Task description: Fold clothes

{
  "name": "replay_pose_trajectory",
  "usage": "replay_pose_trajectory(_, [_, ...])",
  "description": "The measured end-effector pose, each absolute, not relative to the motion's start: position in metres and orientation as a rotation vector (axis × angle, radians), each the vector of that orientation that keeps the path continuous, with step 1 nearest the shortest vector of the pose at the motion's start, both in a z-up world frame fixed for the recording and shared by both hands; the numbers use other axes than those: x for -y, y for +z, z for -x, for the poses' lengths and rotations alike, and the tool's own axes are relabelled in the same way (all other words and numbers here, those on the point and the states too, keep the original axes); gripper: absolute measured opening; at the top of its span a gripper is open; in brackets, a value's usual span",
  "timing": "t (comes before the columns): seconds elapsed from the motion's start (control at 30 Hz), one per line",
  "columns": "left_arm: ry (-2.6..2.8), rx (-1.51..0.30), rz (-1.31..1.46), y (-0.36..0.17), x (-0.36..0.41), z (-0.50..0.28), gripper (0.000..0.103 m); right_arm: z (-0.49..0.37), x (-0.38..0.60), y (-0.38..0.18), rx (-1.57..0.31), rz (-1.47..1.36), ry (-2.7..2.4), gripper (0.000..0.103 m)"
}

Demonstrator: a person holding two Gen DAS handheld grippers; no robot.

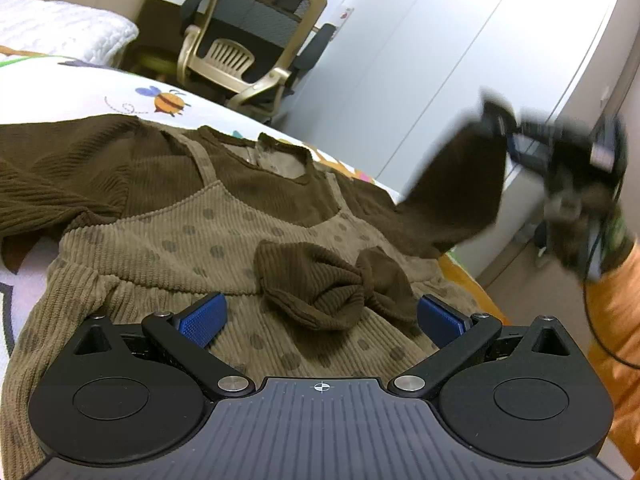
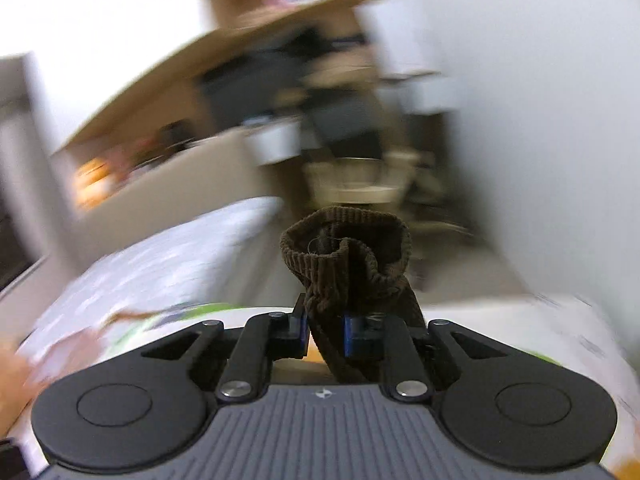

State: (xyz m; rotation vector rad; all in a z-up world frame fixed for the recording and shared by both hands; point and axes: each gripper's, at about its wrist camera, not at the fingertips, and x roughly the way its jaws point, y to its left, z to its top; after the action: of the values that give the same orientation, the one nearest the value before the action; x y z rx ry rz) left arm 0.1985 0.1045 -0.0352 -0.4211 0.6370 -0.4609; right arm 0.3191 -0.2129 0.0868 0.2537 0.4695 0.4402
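Observation:
A child's dress (image 1: 172,240) lies flat on the bed: tan dotted corduroy front, dark brown ribbed sleeves and collar, a brown bow (image 1: 332,284) at the waist. My left gripper (image 1: 320,316) hovers open just above the bow, blue pads (image 1: 202,318) on either side of it. The right sleeve (image 1: 460,188) is lifted off the bed, held at its cuff by my right gripper (image 1: 508,136), blurred by motion. In the right wrist view the right gripper (image 2: 326,334) is shut on the brown sleeve cuff (image 2: 348,256). The left sleeve (image 1: 52,176) lies spread out.
The bed sheet (image 1: 120,92) is white with cartoon prints, a white pillow (image 1: 60,28) at its far left. A beige office chair (image 1: 248,36) stands beyond the bed beside white wardrobe doors (image 1: 460,40). An orange sleeve (image 1: 616,312) of the person is at the right.

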Motion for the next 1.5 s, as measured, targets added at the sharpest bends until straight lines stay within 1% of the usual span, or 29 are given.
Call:
replay_pose_trajectory(0.1, [-0.464,-0.637,0.422,-0.035,-0.105,-0.198,0.103,-0.328,0.135,0.101,-0.482,-0.180,0.600,0.015])
replay_pose_trajectory(0.2, [-0.466,-0.637,0.427,-0.036,-0.106,-0.199,0.103,-0.333,0.064,0.093,-0.518,-0.083,0.703,0.015])
replay_pose_trajectory(0.3, [-0.470,-0.636,0.433,-0.036,-0.108,-0.199,0.103,-0.335,0.036,0.080,-0.570,-0.072,0.771,0.015])
replay_pose_trajectory(0.37, [-0.473,-0.636,0.439,-0.036,-0.109,-0.199,0.103,-0.335,0.025,0.071,-0.605,-0.081,0.813,0.021])
replay_pose_trajectory(0.43, [-0.474,-0.636,0.442,-0.036,-0.109,-0.199,0.103,-0.336,0.014,0.063,-0.640,-0.091,0.854,0.065])
replay_pose_trajectory(0.47, [-0.474,-0.636,0.443,-0.036,-0.110,-0.199,0.103,-0.336,0.008,0.059,-0.658,-0.096,0.875,0.073])
replay_pose_trajectory(0.5, [-0.474,-0.636,0.442,-0.036,-0.110,-0.199,0.103,-0.336,0.003,0.054,-0.675,-0.101,0.896,0.079])
replay_pose_trajectory(0.57, [-0.475,-0.637,0.442,-0.036,-0.110,-0.199,0.103,-0.333,0.013,0.059,-0.658,-0.134,0.898,0.079])
replay_pose_trajectory(0.63, [-0.475,-0.637,0.442,-0.036,-0.110,-0.200,0.103,-0.328,0.036,0.069,-0.614,-0.182,0.873,0.085])
replay_pose_trajectory(0.73, [-0.474,-0.638,0.439,-0.036,-0.109,-0.201,0.103,-0.323,0.083,0.071,-0.557,-0.247,0.768,0.089])
replay_pose_trajectory(0.87, [-0.470,-0.639,0.434,-0.037,-0.110,-0.202,0.103,-0.313,0.136,0.041,-0.580,-0.332,0.619,0.093])
replay_pose_trajectory(1.03, [-0.360,-0.656,0.479,-0.027,-0.117,-0.196,0.103,-0.300,0.170,-0.007,-0.649,-0.420,0.531,0.093])
replay_pose_trajectory(1.2, [-0.076,-0.552,0.684,-0.003,-0.173,-0.168,0.103,-0.288,0.179,-0.036,-0.623,-0.381,0.497,0.093])
replay_pose_trajectory(1.3, [0.169,-0.458,0.693,0.007,-0.215,-0.152,0.102,-0.284,0.178,-0.041,-0.605,-0.359,0.513,0.094])
replay_pose_trajectory(1.33, [0.237,-0.446,0.702,0.007,-0.228,-0.149,0.102,-0.284,0.177,-0.040,-0.594,-0.356,0.520,0.098])
replay_pose_trajectory(1.5, [0.484,-0.468,0.817,-0.020,-0.286,-0.149,0.097,-0.282,0.175,-0.038,-0.582,-0.359,0.533,0.098])
